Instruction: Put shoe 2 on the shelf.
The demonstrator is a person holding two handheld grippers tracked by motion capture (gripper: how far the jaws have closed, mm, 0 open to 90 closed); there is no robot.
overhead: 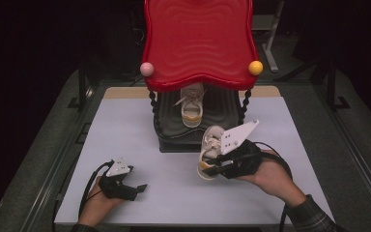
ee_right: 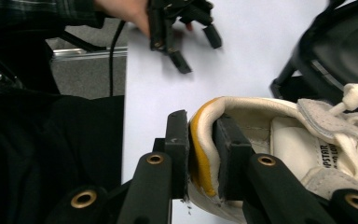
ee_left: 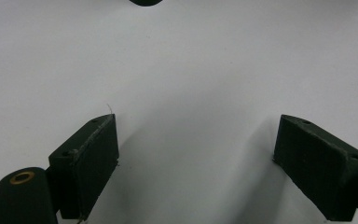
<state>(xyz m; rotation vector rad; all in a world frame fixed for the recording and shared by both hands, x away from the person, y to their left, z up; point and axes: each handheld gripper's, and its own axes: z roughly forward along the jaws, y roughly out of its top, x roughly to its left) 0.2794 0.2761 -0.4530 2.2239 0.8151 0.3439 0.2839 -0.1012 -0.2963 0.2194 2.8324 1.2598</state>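
A white sneaker with a yellow heel patch (overhead: 210, 151) hangs just above the table in front of the rack. My right gripper (overhead: 214, 169) is shut on its heel collar, one pad outside the heel and one inside the shoe (ee_right: 205, 154). A second white sneaker (overhead: 192, 107) stands on the black lower shelf (overhead: 171, 128) of a rack with a red wavy top (overhead: 200, 41). My left gripper (overhead: 134, 189) rests open on the white table (overhead: 174, 203) at the near left, its pads (ee_left: 93, 158) wide apart with bare table between them.
A pink ball (overhead: 147, 69) and a yellow ball (overhead: 255, 67) cap the red top's front corners. Twisted black posts (overhead: 153, 108) hold it up. Beyond the table edges lies dark floor with metal rails. In the right gripper view the left gripper (ee_right: 186, 35) shows far off.
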